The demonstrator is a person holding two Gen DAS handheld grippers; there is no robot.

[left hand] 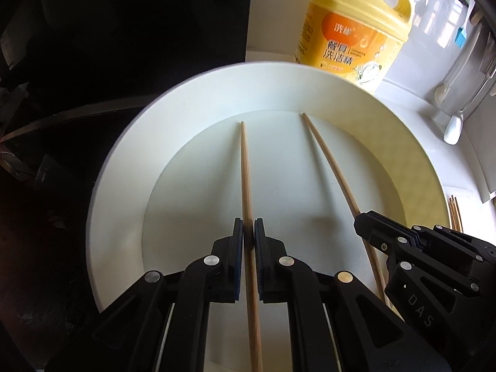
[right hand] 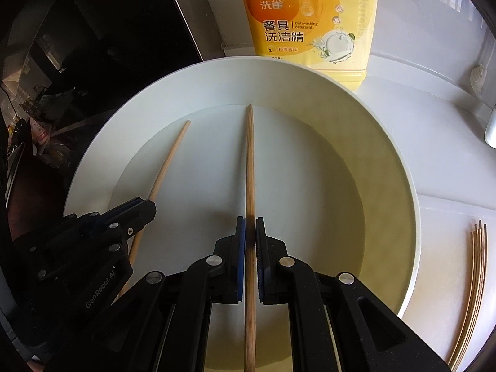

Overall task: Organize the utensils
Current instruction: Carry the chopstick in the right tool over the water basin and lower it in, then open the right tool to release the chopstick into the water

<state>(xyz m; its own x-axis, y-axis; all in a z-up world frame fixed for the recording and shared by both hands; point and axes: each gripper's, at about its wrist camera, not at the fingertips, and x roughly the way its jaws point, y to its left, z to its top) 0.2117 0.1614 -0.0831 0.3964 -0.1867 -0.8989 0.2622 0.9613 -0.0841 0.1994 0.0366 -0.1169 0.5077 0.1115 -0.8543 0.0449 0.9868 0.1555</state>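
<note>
Left gripper (left hand: 248, 231) clamped one chopstick (left hand: 245, 167); right gripper (right hand: 250, 229) clamped another chopstick (right hand: 249, 161). Both sticks lay over the white plate (left hand: 124, 161), yellow detergent jug (left hand: 356, 31) behind.

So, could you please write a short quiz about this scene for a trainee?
1. True or false: each gripper is shut on one chopstick.
2. What stands behind the white plate? A) kettle B) yellow dishwashing detergent bottle C) pot
3. Where do the spare chopsticks lie?

Key:
1. True: left gripper holds the left chopstick, right gripper holds the right chopstick.
2. B
3. On the counter, right of the plate.
</note>
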